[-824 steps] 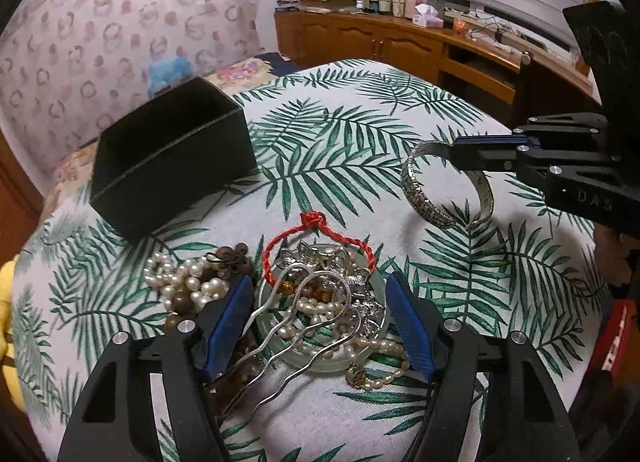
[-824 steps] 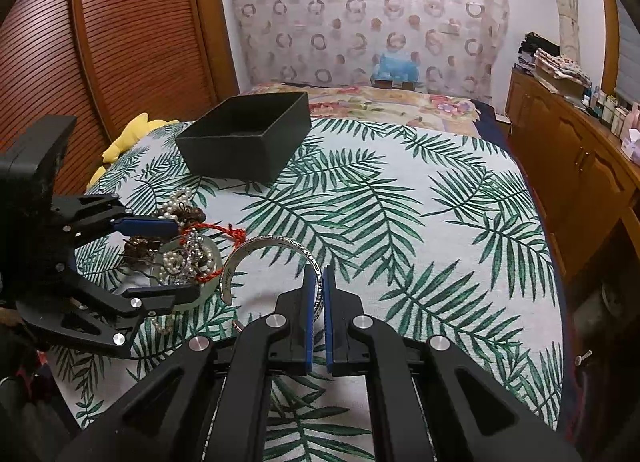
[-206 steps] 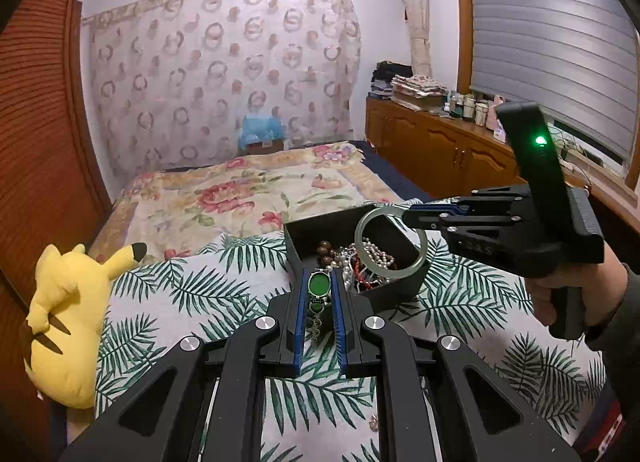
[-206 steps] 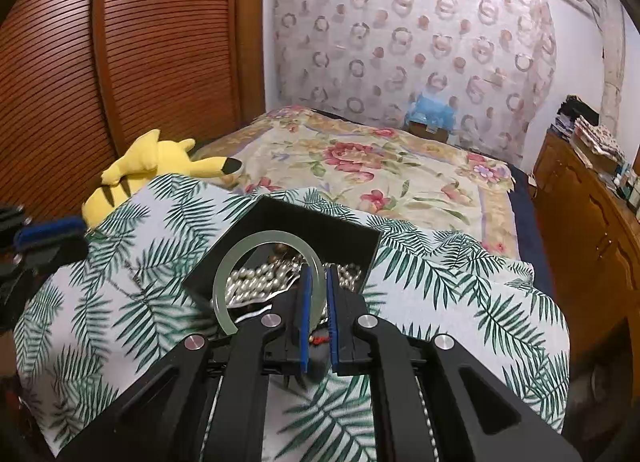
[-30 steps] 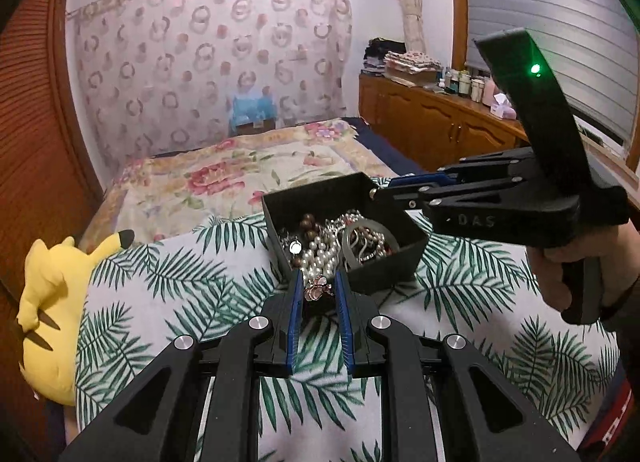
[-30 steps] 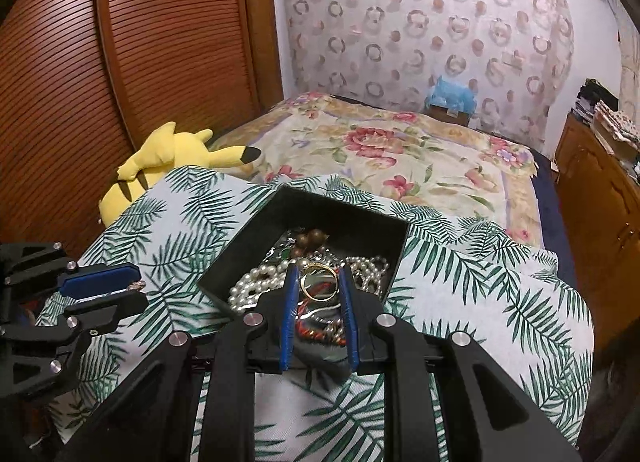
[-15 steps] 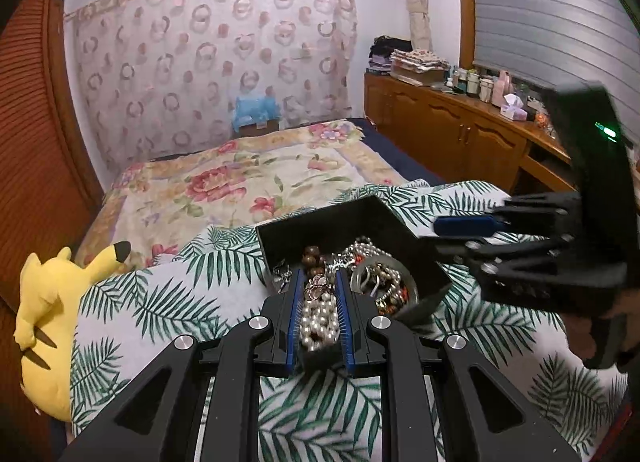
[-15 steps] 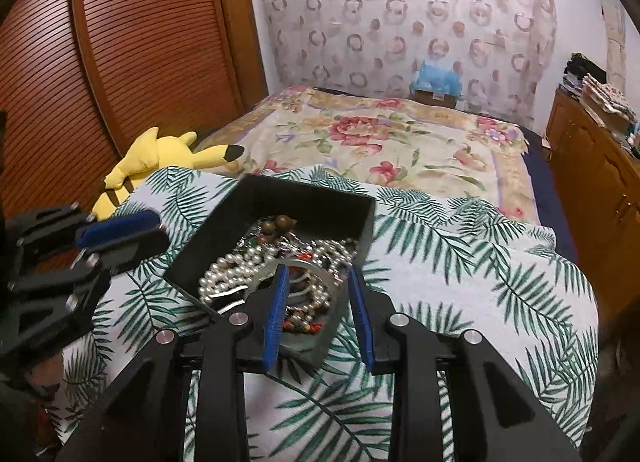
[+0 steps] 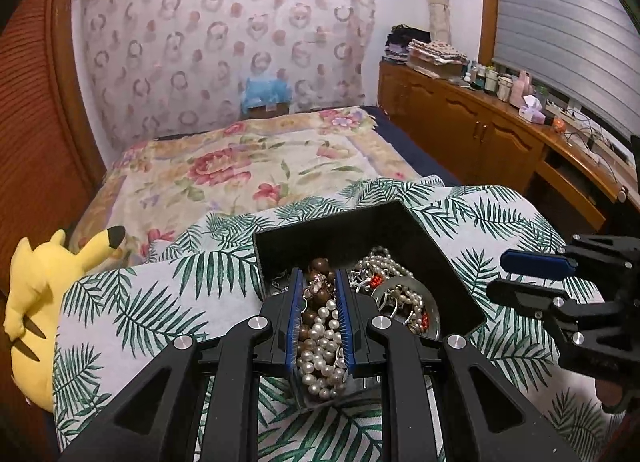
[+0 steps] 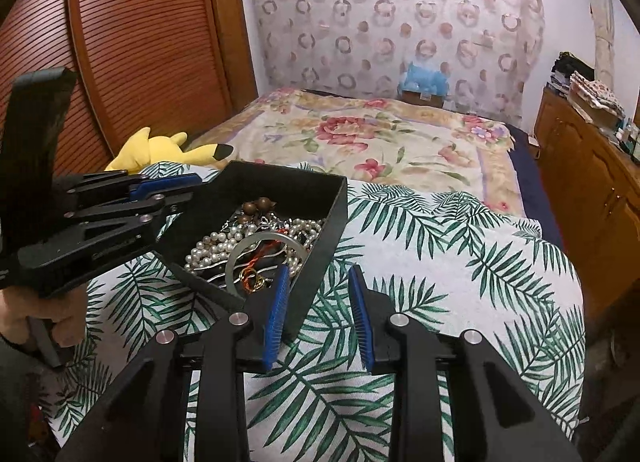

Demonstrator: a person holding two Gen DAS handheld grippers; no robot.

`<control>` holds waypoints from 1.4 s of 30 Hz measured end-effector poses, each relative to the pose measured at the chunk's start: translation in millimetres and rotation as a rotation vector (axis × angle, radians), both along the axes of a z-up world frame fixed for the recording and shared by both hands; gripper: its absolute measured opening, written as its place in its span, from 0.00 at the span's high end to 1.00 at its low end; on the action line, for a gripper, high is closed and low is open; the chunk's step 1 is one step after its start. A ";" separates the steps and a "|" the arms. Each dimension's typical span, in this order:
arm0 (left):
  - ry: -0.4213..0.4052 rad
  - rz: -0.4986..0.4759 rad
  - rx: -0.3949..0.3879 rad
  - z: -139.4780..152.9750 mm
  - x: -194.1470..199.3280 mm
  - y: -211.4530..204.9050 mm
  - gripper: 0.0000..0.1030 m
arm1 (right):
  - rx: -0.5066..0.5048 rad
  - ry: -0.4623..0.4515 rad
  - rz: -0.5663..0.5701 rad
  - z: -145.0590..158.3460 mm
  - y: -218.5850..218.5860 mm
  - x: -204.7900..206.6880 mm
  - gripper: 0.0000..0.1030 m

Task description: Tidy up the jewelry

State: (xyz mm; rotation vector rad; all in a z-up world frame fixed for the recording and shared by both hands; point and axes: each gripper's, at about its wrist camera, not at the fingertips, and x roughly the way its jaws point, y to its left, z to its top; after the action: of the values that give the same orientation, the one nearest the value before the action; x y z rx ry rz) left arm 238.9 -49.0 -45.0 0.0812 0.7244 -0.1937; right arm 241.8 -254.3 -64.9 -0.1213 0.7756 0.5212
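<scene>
A black open box [image 9: 400, 222] stands on the palm-leaf cloth and holds a heap of jewelry: pearl strands [image 9: 322, 358], brown beads [image 9: 318, 264], a pale green bangle [image 10: 244, 250]. It also shows in the right wrist view [image 10: 328, 222]. My left gripper [image 9: 318, 316] hangs over the box's near left corner, jaws parted a little, nothing pinched between them. My right gripper [image 10: 320, 314] is open and empty, straddling the box's near right corner. Each gripper shows in the other's view: the right [image 9: 532, 274], the left [image 10: 160, 190].
A yellow plush toy [image 9: 32, 302] lies off the cloth's left edge. A bed with a floral cover [image 10: 360, 134] lies beyond the box. Wooden cabinets [image 9: 480, 134] run along the right, a slatted wooden door [image 10: 140, 42] on the left.
My left gripper moved in over the box and let go of its small piece. My right gripper drew back to the right and opened wider.
</scene>
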 end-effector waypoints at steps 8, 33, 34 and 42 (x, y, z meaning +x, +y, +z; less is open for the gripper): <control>-0.007 0.018 -0.003 -2.2 -8.8 4.3 0.43 | 0.013 -0.009 -0.043 -4.8 -4.1 -5.7 0.66; -0.158 0.115 -0.019 30.9 -137.4 31.6 0.07 | 0.098 -0.243 -0.220 31.9 -26.1 -114.9 0.02; -0.160 0.120 -0.023 31.1 -142.7 31.9 0.07 | 0.099 -0.252 -0.221 33.4 -27.3 -120.0 0.02; -0.177 0.159 -0.006 29.2 -172.7 33.2 0.07 | 0.121 -0.278 -0.214 42.1 -28.5 -143.7 0.02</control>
State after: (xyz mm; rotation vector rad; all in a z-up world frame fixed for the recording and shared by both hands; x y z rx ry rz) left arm 66.3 -15.8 -15.8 0.0338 0.5510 -0.0363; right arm 98.1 -282.8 -22.9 0.0030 0.4772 0.3374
